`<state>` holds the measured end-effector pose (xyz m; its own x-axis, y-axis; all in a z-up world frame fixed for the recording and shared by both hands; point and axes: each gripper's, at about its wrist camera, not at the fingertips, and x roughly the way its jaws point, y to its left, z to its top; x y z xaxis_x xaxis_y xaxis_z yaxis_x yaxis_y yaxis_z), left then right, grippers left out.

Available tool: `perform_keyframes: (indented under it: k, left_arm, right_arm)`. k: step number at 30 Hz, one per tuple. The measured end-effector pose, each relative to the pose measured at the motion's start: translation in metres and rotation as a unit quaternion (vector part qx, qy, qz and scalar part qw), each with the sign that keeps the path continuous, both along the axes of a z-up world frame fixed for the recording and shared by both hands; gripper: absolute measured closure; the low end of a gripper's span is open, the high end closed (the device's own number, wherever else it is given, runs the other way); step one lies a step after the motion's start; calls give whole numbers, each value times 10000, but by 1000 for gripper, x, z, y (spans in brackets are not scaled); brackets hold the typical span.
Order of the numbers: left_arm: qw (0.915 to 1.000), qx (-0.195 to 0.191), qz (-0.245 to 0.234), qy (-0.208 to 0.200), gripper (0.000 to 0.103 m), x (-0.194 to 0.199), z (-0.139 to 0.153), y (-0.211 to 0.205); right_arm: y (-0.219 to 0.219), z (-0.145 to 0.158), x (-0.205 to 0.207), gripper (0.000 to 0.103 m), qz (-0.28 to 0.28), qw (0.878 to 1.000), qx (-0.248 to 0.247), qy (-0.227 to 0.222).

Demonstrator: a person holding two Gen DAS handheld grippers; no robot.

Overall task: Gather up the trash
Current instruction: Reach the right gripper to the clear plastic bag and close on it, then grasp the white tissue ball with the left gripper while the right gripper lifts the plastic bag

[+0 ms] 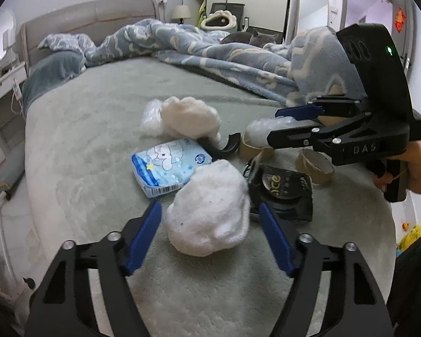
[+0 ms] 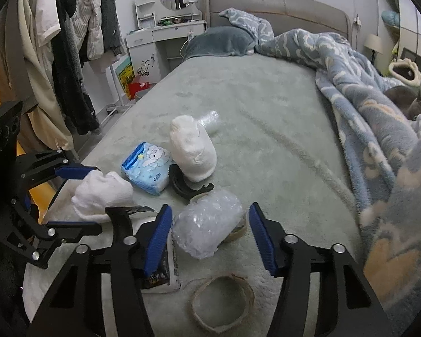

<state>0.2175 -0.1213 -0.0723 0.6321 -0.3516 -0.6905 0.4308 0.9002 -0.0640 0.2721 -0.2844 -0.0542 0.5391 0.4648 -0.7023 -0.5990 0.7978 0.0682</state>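
Trash lies on a grey-green bed cover (image 1: 98, 129). My left gripper (image 1: 209, 206) is open around a white fluffy wad (image 1: 210, 219), with a narrow gap on each side. In the right wrist view the left gripper (image 2: 98, 199) flanks that wad (image 2: 103, 193). My right gripper (image 2: 210, 206) is open around a clump of clear bubble wrap (image 2: 207, 230), pads close beside it. It shows from the side as the right gripper (image 1: 272, 126) at the bubble wrap (image 1: 259, 133). Nearby lie a blue tissue pack (image 1: 168, 168), a second white wad (image 1: 188, 118), a black packet (image 1: 286, 191) and a cardboard tape ring (image 2: 221, 300).
A curved black plastic piece (image 2: 182, 186) lies by the tissue pack. A blue patterned blanket (image 2: 350, 84) is heaped along the bed's far side, with a grey cat (image 1: 249, 38) on it. Hanging clothes (image 2: 64, 42) and a white dressing table (image 2: 165, 33) stand beside the bed.
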Motion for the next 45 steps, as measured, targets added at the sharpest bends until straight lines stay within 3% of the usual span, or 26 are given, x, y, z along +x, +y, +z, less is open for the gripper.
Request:
perform_keyframes:
  k: [9,16,27,38,45]
  left_arm:
    - [9997,-173,74,177,52,9,0,7]
    - [9990,-333,193,234,63,11,3,12]
    - [9955,-696,643,-64,64,2,30,37]
    - [9892,-780,1199,-329,63,-4,43,62]
    - [9829,-713,1673,-288,63,-3,40,84]
  right_arm:
    - [9,-3,5,65,71,9998,-29,177]
    - [-2,6,6,68,-85,9993,225,275]
    - [-15,34,10,69,-291,9948,951,216]
    - [-25,56,7,69,-458,9878,1486,126]
    - [-26,70,12,69,-569,9840,1689,17]
